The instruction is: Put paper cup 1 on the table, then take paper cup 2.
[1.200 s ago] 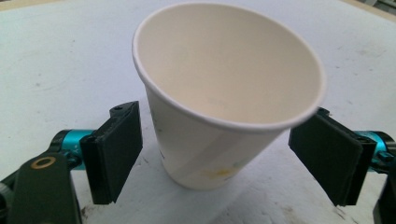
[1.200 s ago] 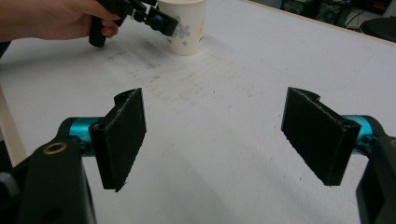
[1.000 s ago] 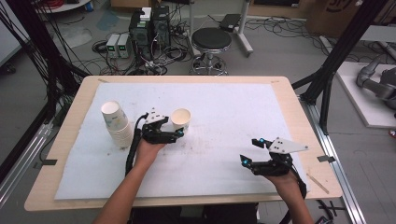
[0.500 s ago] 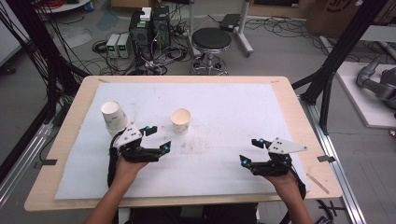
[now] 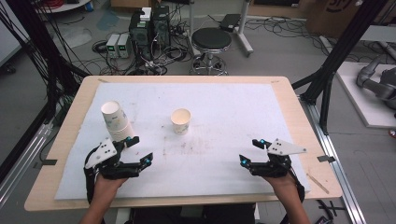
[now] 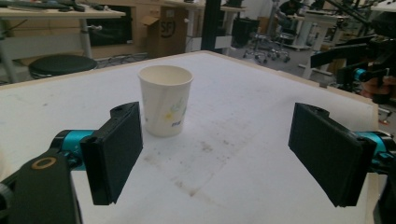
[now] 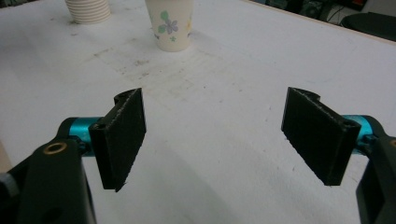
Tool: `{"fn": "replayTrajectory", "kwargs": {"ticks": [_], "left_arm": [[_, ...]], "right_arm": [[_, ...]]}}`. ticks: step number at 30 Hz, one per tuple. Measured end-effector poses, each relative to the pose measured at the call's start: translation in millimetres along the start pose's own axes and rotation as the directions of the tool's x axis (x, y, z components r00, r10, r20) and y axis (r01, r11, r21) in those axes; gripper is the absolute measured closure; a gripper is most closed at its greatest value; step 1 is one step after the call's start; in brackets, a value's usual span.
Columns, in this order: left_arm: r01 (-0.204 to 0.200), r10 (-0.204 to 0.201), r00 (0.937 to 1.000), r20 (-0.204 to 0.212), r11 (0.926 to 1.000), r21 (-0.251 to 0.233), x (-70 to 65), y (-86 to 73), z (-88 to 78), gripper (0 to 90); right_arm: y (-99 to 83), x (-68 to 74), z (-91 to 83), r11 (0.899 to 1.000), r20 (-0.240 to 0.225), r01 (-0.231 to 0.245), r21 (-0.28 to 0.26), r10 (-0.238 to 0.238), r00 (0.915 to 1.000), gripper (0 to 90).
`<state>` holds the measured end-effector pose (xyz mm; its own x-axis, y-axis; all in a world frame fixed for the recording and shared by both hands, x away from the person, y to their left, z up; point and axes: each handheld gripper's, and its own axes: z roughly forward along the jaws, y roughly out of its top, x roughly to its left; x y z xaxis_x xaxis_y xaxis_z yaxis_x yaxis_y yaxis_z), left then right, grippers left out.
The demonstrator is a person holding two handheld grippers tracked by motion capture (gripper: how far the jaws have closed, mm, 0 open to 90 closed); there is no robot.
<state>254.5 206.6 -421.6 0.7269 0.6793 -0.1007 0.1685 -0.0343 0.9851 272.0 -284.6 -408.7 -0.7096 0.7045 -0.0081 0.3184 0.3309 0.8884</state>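
Your single paper cup (image 5: 180, 121) stands upright on the white mat (image 5: 224, 112), a little left of the table's middle, and its print is a flower pattern with a small blue mark below it that is too small to read. In the left gripper view a cardboard box (image 6: 161, 29) behind the table carries dark lettering, also too blurred to make out. Your left gripper (image 5: 136, 150) is at the near left of the mat, jaws spread wide with nothing between them; the cup sits well beyond them, up and to the right, and apart from the pads. Just beside that gripper, toward the left edge of the mat, the stack of paper cups (image 5: 116, 122) leans, its ribbed rims showing in the right gripper view. Your right gripper (image 5: 251, 151) is at the near right, jaws likewise spread and empty, well apart from both cup and stack. Between your two grippers the mat lies open, marked by faint brown smudges (image 5: 187, 147). The wooden table edge (image 5: 299, 121) borders the mat on every side, and a black stool (image 5: 211, 39) stands past the far edge.
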Motion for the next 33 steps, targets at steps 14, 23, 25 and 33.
{"fn": "replayTrajectory", "kwargs": {"ticks": [14,23,25,33], "left_arm": [[0.014,-0.015,0.9985,-0.053,0.9998,-0.017,6.3,-5.5,-14.5,18.0],[0.015,-0.017,0.9979,-0.063,0.9991,-0.039,7.5,-2.1,-18.2,18.1],[0.016,-0.019,0.9973,-0.071,0.9988,-0.047,8.2,-1.1,-20.1,18.2],[0.016,-0.023,0.9939,-0.108,0.9979,-0.062,10.2,2.6,-27.0,18.3]], "right_arm": [[-4.4,-0.6,-3.9,1.000,0.029,-0.012,-0.006,0.012,0.9995,22.6],[-4.5,-1.5,-4.6,1.000,0.031,-0.020,-0.008,0.020,0.9993,22.6],[-4.3,-1.5,-4.5,1.000,0.033,-0.020,-0.009,0.020,0.9993,22.6],[-3.8,0.3,-5.4,1.000,0.028,-0.007,-0.005,0.008,0.9996,22.6]]}}
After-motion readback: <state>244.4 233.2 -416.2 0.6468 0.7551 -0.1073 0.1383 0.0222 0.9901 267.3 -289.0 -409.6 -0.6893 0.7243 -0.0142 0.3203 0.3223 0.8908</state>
